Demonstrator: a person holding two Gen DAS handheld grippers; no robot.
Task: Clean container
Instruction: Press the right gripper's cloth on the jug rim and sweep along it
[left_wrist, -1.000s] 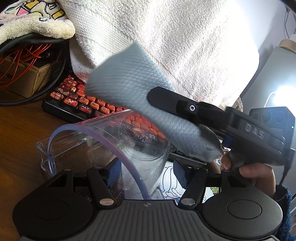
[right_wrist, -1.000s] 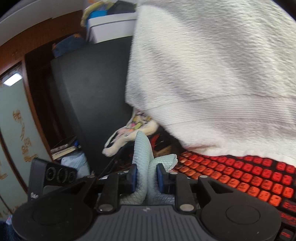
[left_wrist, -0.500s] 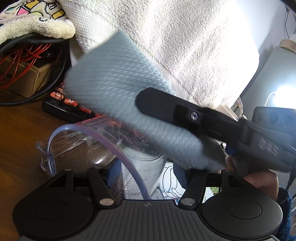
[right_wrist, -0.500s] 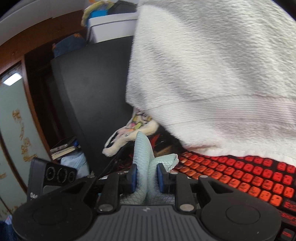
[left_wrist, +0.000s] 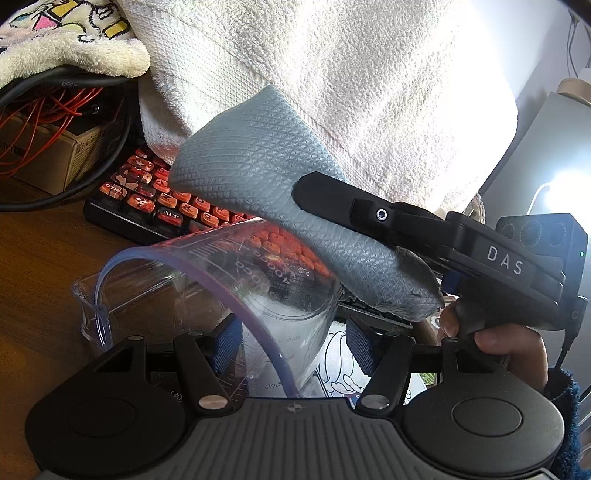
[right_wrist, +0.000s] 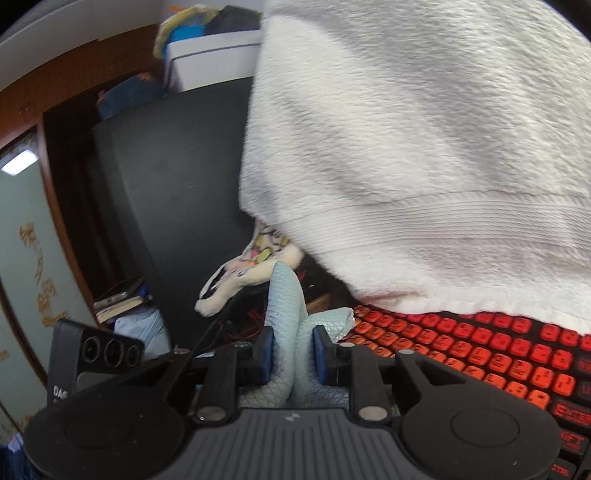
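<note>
In the left wrist view the left gripper (left_wrist: 291, 347) sits at the bottom centre of the frame, its blue pads clamped on the base of a clear plastic measuring container (left_wrist: 258, 291). The container is tilted, with its open rim sweeping from the lower left up toward the middle of the picture and printed gradations showing on its wall. Just above that rim, in the middle of the frame, hangs a pale blue-grey cloth (left_wrist: 266, 177) with a fine diamond weave; its lower fold lies against the container's upper right edge. The cloth is pinched by the right gripper (left_wrist: 332, 195), which enters from the right side, carried by a hand (left_wrist: 495, 343) with a dark blue sleeve at the lower right.

The right wrist view confirms the grip — the right gripper (right_wrist: 293, 354) at bottom centre has its two blue pads pressed tight on the bunched cloth (right_wrist: 288, 314), which stands up between them.

Behind all this a black keyboard (left_wrist: 162, 206) with glowing orange-red keys runs across the middle left, resting on a brown wooden desk (left_wrist: 40, 277). A thick white towel (left_wrist: 369, 85) drapes over the upper half of both views — its hem overhanging the keys. A cardboard box (left_wrist: 55, 155) wrapped in orange wires and a black cable fills the left edge
</note>
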